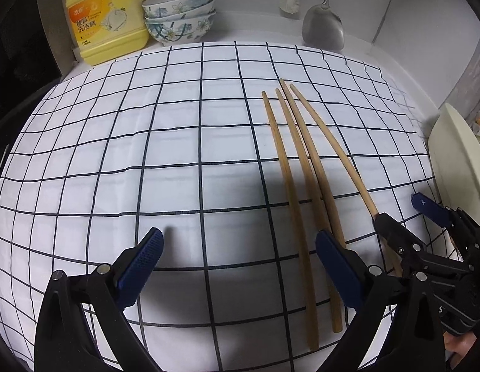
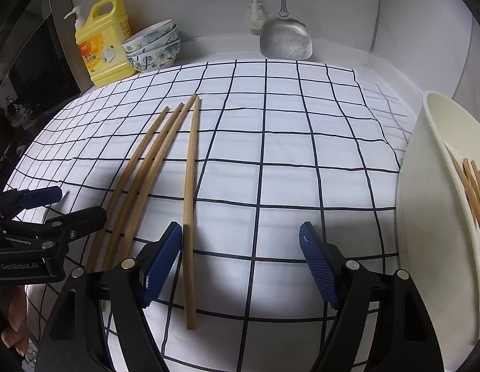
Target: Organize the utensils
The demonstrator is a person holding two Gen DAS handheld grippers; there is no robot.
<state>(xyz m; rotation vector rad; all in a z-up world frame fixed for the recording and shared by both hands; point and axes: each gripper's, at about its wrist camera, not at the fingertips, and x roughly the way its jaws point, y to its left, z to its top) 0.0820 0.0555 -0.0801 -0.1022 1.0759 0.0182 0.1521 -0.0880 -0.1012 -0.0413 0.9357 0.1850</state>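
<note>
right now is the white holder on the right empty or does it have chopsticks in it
Not empty. The right wrist view shows several wooden chopsticks leaning inside the white holder.

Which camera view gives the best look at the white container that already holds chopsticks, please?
The right wrist view: the white container shows its open inside with chopsticks in it. The left wrist view catches only its outer wall at the frame's edge.

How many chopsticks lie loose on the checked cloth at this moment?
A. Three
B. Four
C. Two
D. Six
B: four wooden chopsticks fan out on the checked cloth; the only others stand inside the white holder at the right edge.
</note>
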